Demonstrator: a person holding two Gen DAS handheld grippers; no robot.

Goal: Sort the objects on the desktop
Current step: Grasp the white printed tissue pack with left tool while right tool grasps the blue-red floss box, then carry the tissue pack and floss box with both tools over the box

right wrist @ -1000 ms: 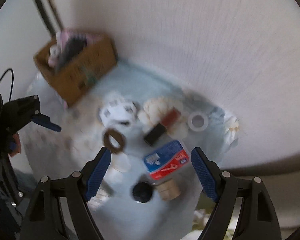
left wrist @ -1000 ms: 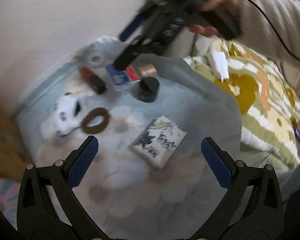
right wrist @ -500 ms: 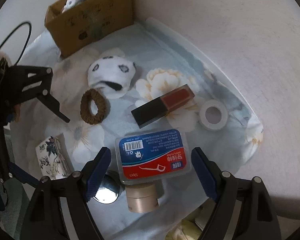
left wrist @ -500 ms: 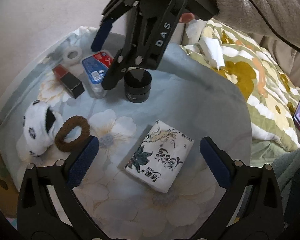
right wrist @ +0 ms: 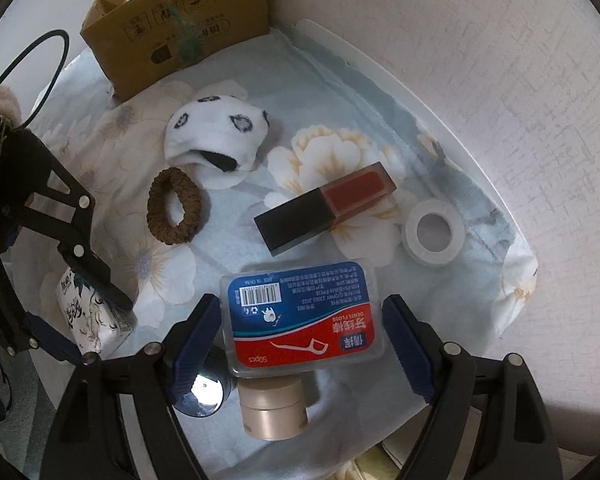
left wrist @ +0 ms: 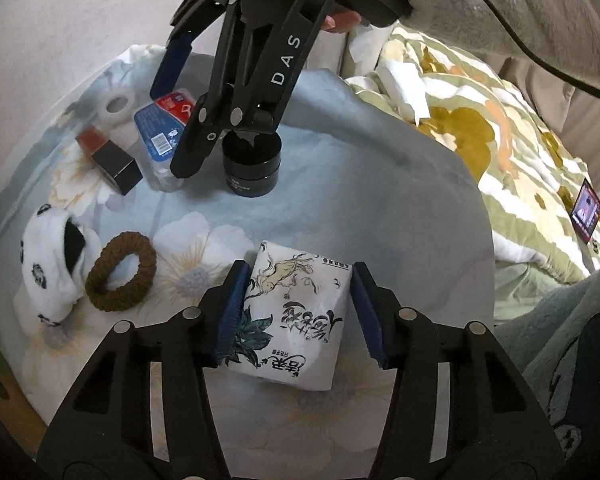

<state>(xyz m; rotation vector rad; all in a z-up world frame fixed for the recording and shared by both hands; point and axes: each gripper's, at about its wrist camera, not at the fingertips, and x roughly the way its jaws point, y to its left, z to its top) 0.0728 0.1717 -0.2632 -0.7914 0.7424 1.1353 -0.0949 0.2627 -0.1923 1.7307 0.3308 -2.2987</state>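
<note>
**Both grippers down over their picks, neither yet lifting**

Left gripper (left wrist: 296, 312): jaws closing, tissue pack (left wrist: 294, 320) between the pads. Left pad against the pack's left edge; right pad just beside the right edge, contact not certain. Pack flat on the floral cloth (left wrist: 380, 208), nearest thing to this hand, long axis running near to far along the fingers, so the squeeze falls across the short side. Nothing in the way of it.

Right gripper (right wrist: 300, 340): jaws wide, straddling the dental floss box (right wrist: 302, 316), a gap at each pad, nothing gripped. Box's long axis runs left to right between the pads, so closing would take it by the ends. Box appears to sit on top of a beige jar (right wrist: 272, 408); black jar (left wrist: 251, 162) close by its left, its shiny lid just under the left pad. Likely snag: a pad catching either jar on closing.

Further off on the cloth: brown hair tie (right wrist: 175, 210), spotted white sock (right wrist: 216, 136), lipstick case (right wrist: 326, 206) lying aslant, white tape roll (right wrist: 432, 234) at right. Far left, cardboard box (right wrist: 180, 28), already holding soft items, probable drop point. Quilt (left wrist: 500, 140) off the right edge of the cloth.
</note>
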